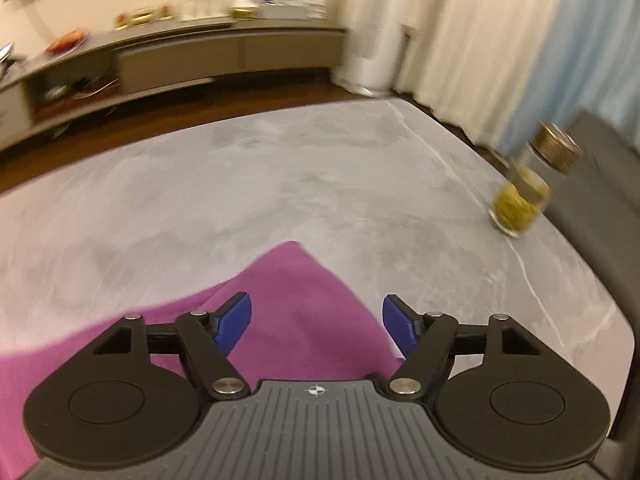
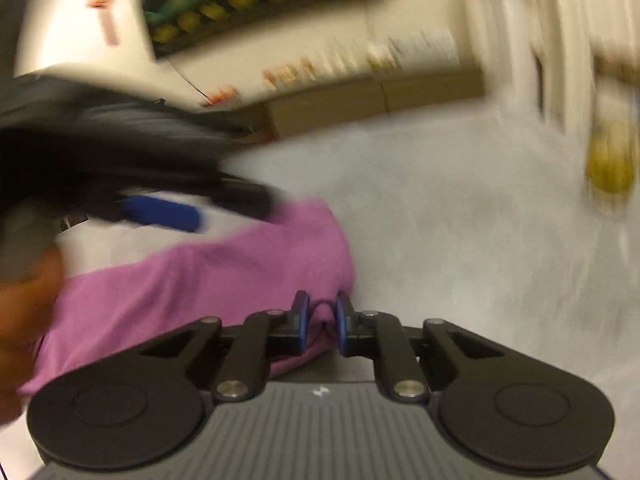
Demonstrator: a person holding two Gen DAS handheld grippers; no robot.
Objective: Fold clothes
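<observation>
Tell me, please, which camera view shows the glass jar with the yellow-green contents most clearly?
The left wrist view shows the jar best: it stands near the table's right edge, only slightly blurred, with a dark round lid just behind. In the right wrist view the jar is only a yellow smear at the right edge.

Grey marbled table [image 1: 280, 168] with pale veins running through it. A purple garment [image 1: 304, 300] is lying on the near side, and a glass jar [image 1: 520, 200] of yellow-green stuff stands over by the right edge.
</observation>
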